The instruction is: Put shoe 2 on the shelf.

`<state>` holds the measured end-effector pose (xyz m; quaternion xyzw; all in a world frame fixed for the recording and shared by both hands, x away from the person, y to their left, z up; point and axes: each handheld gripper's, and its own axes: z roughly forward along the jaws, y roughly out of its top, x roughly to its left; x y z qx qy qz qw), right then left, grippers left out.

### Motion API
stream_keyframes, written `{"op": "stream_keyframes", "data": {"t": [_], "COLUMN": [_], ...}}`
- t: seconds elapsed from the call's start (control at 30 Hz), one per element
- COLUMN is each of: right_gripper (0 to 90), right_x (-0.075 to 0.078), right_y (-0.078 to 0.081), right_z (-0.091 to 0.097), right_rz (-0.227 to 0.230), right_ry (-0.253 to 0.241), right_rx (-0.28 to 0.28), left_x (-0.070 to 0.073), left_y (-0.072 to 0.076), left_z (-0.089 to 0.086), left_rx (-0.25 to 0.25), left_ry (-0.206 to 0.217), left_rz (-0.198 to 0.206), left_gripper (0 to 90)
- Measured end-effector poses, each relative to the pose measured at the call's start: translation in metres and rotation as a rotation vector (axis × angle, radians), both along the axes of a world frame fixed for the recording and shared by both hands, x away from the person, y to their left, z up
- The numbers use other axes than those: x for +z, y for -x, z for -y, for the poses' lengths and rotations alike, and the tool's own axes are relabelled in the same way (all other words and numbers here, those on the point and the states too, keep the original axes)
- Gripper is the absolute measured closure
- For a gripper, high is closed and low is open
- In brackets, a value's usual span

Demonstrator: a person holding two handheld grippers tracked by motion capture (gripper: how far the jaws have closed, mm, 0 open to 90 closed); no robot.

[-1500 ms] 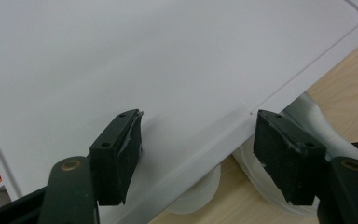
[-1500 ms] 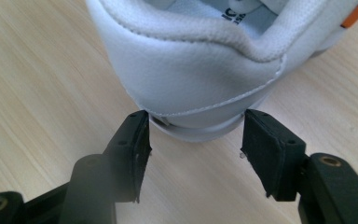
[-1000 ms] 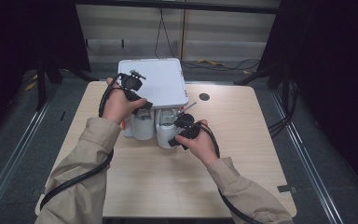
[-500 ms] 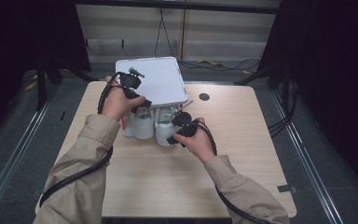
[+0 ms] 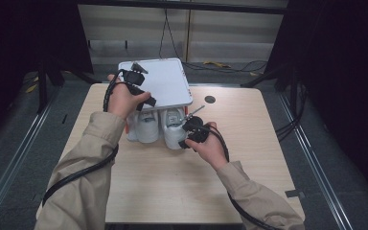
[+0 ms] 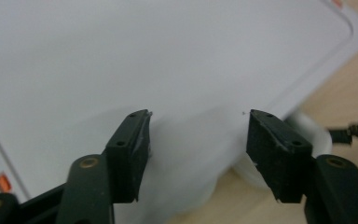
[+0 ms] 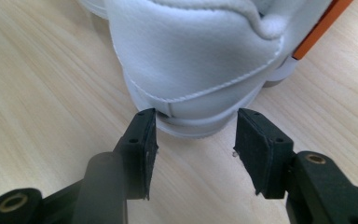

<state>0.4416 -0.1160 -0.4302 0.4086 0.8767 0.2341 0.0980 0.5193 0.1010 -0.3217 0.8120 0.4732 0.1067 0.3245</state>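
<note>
white lid [image 5: 165, 84] overhangs shoes [image 5: 173, 129]; near tabletop [image 5: 172, 187] open.

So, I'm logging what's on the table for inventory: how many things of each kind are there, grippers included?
White shoes: 2, the left shoe and the right shoe
White lidded box: 1, the box
Grippers: 2, the left gripper and the right gripper
Total: 5
</note>
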Motion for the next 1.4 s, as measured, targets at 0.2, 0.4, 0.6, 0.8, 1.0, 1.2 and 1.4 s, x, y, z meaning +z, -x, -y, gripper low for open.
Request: {"op": "stream_keyframes", "data": {"t": [0.2, 0.4, 0.6, 0.8, 1.0, 1.2, 1.4], "right_gripper": [43.8, 45.8, 48.3, 55.9, 53.0, 53.9, 50.1], "right_x": [-0.004, 0.0, -0.006, -0.001, -0.002, -0.009, -0.01], "right_y": [-0.004, -0.006, -0.011, -0.01, -0.018, -0.031, -0.047], "right_z": [0.006, 0.003, -0.012, 0.009, 0.002, -0.017, -0.007], "right_rz": [-0.025, -0.009, -0.02, 0.025, 0.008, 0.064, 0.06], "right_ry": [-0.037, -0.049, -0.043, -0.003, -0.033, -0.01, -0.031], "right_rx": [-0.01, -0.008, 0.021, -0.017, -0.013, -0.019, -0.094], "left_x": [-0.007, -0.006, -0.003, -0.005, -0.006, -0.005, -0.006], "left_y": [-0.006, -0.005, -0.003, -0.002, 0.0, -0.001, -0.002], "left_z": [0.032, 0.029, 0.031, 0.029, 0.028, 0.029, 0.028], "left_rx": [-0.05, -0.033, -0.051, -0.056, -0.067, -0.073, -0.075], "left_ry": [-0.045, -0.016, -0.027, -0.014, -0.022, -0.033, -0.033], "left_rz": [0.002, -0.049, -0.076, -0.053, -0.038, -0.045, -0.03], "left_gripper": [39.6, 42.9, 43.0, 43.0, 43.0, 43.2, 44.0]}}
